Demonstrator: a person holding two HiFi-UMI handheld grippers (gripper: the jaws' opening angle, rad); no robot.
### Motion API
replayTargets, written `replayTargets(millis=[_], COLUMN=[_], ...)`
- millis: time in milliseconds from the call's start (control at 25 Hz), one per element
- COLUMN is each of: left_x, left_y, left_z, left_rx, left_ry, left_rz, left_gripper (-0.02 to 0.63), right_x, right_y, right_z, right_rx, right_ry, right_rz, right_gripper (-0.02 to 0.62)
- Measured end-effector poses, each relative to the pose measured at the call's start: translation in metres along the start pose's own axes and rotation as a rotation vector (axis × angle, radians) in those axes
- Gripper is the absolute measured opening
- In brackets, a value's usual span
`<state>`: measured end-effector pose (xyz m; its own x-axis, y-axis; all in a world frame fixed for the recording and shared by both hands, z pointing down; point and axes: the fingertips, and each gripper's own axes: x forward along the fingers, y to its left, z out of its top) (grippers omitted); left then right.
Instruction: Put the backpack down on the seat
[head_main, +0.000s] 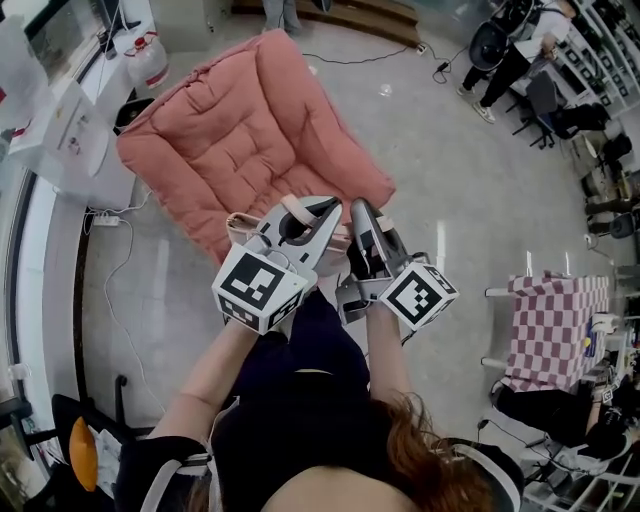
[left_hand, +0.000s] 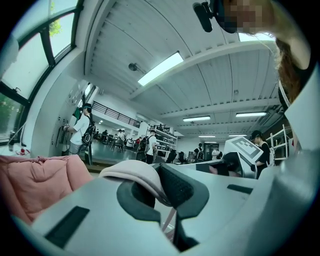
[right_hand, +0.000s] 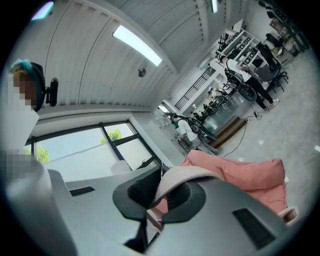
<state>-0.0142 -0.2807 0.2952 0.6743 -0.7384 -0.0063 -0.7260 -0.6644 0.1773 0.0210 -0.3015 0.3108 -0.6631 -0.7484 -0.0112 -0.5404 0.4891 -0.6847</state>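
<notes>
Tightly, left claw (left_hand: 159, 186) and right claw (right_hand: 158, 194) pinch flat beige straps (left_hand: 131, 172) (right_hand: 186, 175)

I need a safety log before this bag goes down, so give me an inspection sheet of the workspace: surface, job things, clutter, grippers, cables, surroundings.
Surface: pink padded seat standing on a glossy grey floor.
Job's things: backpack body hidden below the grippers; only a pale backpack strap shows.
Clutter: white gas cylinder beside the seat.
Grippers: left gripper and right gripper each shut on a backpack strap, at the seat's near edge.
Cables: white cable and power strip left of the seat; black cable beyond it.
Surroundings: checked cloth at right; people far off.
</notes>
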Motion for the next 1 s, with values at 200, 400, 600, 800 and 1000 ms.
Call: replayTargets(millis=[200,400,600,800,1000], left_x=[0.021,0.043,0.067,0.086,0.099], left_y=[0.017,0.037,0.052,0.071,0.091], left_z=[-0.008,-0.014,-0.019,-0.029,-0.04], left_rx=[-0.028,-0.024,-0.043,-0.048,-0.065], left_ry=[0.002,-0.003,-0.004,0.006,0.009], left_rz=[0.055,0.134,0.194,0.274,0.363], left_gripper=[0.017,0.017,0.017,0.017,0.017], right_x=[0.018,0.038,0.058,0.081,0.103], right_y=[-0.022,-0.043,-0.065,-0.086,-0.105], right_z=[0.006,0.013,0.022,0.024,0.019], right_rx=[0.013,-0.008,-0.003,-0.012,-0.008], right_ry=[0.05,0.092,0.146,0.22,0.307], right_rz=[0.006,0.02,0.051,0.099,0.14], right_gripper=[0.034,0.034,0.034,0.034,0.034])
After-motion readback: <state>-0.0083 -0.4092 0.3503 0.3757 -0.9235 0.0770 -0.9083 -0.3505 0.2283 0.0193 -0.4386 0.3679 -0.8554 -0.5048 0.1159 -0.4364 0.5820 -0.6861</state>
